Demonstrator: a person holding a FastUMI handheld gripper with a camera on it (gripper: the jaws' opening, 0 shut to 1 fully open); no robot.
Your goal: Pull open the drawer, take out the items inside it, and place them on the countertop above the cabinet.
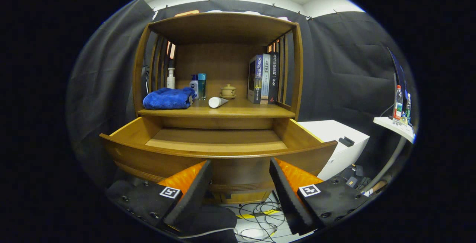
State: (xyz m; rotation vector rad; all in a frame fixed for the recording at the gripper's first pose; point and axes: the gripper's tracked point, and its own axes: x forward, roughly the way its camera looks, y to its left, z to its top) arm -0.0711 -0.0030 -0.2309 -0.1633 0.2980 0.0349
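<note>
The wooden drawer (219, 154) stands pulled out toward me, and its visible floor is bare wood. Above it, the countertop (238, 110) carries a folded blue towel (168, 99), a white tube lying on its side (216, 102), a white pump bottle (170, 78), two small bottles (198, 84), a small lidded cup on a saucer (228, 91) and a few upright books (263, 78). My gripper (241, 183) is open, its fingers just in front of the drawer's front panel, holding nothing.
A slatted wooden hutch (222, 25) roofs the countertop. A white box-shaped unit (340, 139) stands beside the cabinet's right side. Farther right, a small shelf (396, 127) holds bottles. Loose cables (260, 213) lie on the floor below the drawer.
</note>
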